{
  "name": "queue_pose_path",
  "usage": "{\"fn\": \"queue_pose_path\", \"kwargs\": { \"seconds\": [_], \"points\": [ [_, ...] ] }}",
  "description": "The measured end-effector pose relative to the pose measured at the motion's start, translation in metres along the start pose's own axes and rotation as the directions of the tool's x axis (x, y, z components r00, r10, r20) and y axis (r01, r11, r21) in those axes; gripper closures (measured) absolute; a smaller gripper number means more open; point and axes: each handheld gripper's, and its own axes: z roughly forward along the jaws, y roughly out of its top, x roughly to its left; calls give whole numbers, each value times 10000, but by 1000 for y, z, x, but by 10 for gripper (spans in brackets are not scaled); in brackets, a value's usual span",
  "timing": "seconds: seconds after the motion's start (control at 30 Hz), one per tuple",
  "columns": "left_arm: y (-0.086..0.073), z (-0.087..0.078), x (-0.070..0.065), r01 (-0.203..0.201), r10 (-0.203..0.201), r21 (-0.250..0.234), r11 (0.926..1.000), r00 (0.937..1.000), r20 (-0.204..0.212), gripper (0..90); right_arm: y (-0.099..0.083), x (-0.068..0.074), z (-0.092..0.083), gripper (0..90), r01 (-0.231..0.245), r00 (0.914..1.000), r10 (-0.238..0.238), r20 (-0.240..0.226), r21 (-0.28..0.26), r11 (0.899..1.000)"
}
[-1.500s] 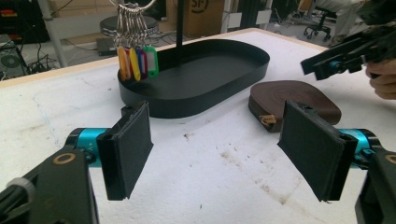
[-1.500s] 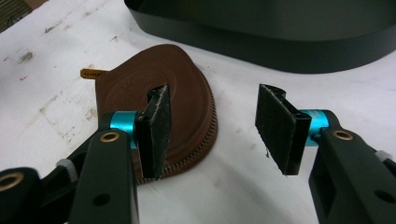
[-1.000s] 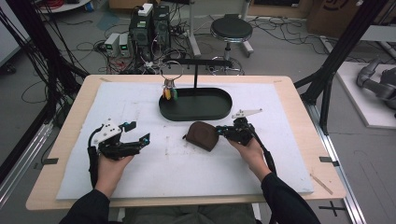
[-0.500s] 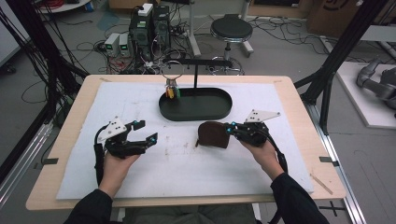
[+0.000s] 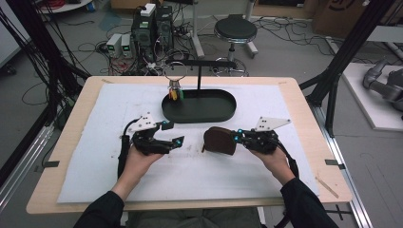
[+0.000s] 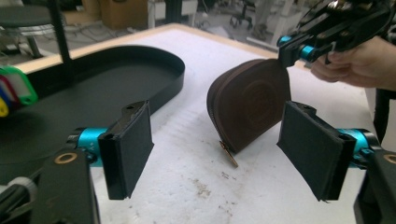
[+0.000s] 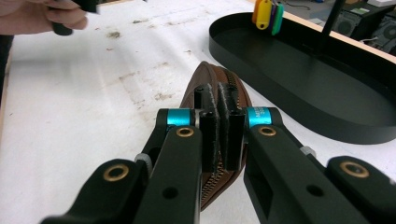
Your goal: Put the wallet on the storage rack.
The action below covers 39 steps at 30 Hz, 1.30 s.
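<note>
A brown zip pouch [image 5: 219, 140] stands on edge on the white mat, right of centre. My right gripper [image 5: 236, 137] is shut on its right rim; in the right gripper view the jaws [image 7: 219, 121] pinch the zipped edge of the pouch [image 7: 212, 77]. My left gripper [image 5: 173, 133] is open, a short way left of the pouch and apart from it. In the left gripper view its wide-apart jaws [image 6: 219, 144] frame the pouch [image 6: 250, 107], whose zip pull [image 6: 229, 155] hangs near the mat.
A black oval tray [image 5: 199, 118] lies behind the pouch, with a T-shaped stand [image 5: 198, 78] in it. Coloured key tags [image 5: 175, 93] hang from the stand's left end. The white mat [image 5: 95, 171] covers most of the wooden table.
My left gripper has moved right, closer to the pouch. My right gripper has carried the pouch a little to the right and tipped it up on edge.
</note>
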Motion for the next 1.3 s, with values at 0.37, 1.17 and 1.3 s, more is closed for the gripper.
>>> {"fn": "queue_pose_path", "kwargs": {
  "seconds": [0.37,1.17,1.3],
  "points": [
    [2,60,-5,-248,189,944,9952,9978,637,476,-2,1,-2,888,175,9991,-176,-391,-27,9998],
    [-1,89,0,-1017,766,1351,9856,9808,1795,839,-7,-5,-6,871,2,9989,-1,-463,26,10000],
    [2,86,-6,-1390,1139,1116,9840,9719,2061,855,-8,-7,-10,865,-90,9988,80,-489,-193,9998]
  ]
}}
